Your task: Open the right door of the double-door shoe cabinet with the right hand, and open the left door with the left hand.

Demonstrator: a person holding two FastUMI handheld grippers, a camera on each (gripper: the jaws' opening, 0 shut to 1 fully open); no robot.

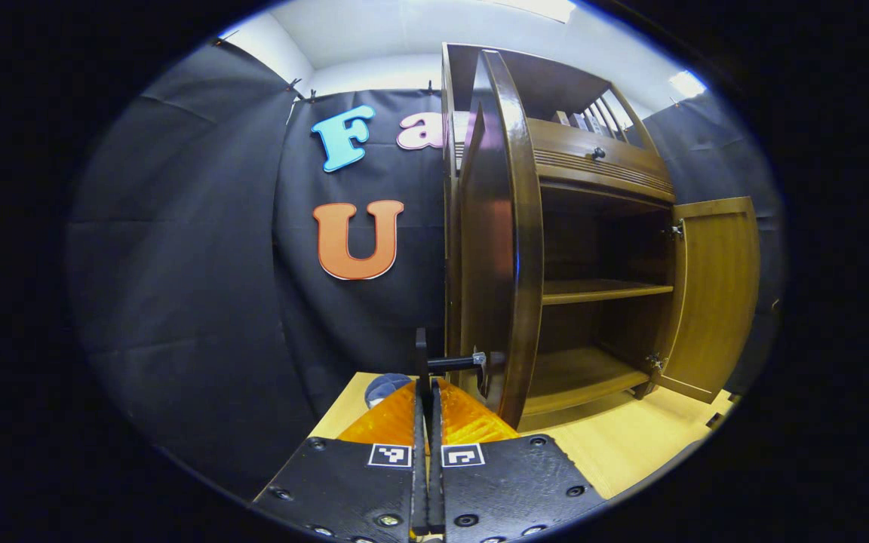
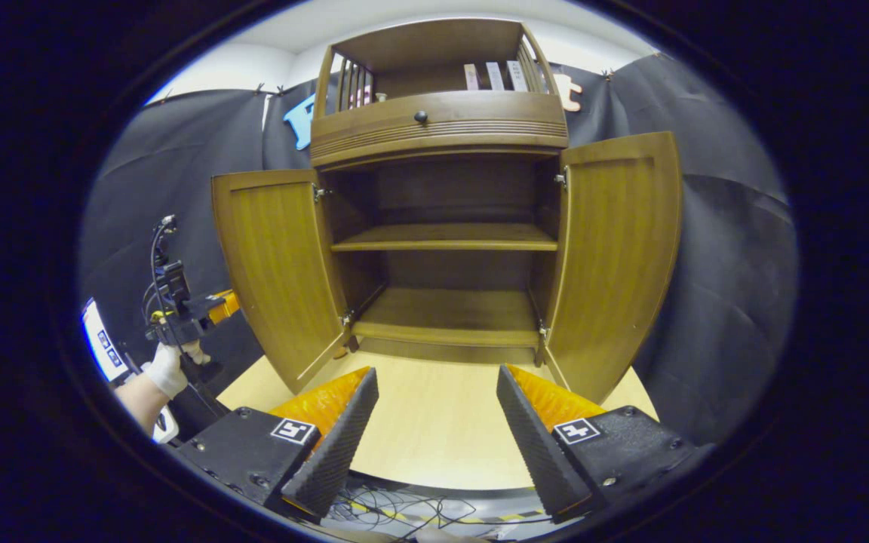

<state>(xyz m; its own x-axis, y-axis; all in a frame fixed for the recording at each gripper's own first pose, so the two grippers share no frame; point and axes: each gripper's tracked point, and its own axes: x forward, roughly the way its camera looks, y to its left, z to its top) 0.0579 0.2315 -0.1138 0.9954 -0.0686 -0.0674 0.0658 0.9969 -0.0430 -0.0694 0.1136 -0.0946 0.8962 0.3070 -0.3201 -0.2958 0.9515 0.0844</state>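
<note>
Both doors of the shoe cabinet stand wide open on the wooden table. The left gripper is pinched tight on the thin handle of the left door — probably because it pulls that door. The right gripper hangs back with fingers spread wide, holding nothing, well apart from the right door. No brand or writing on the cabinet can be read.

My right gripper faces the brown wooden double-door shoe cabinet standing on the pale wooden table, its two doors swung outward. My left gripper sits beside the left door, at its handle.
</note>
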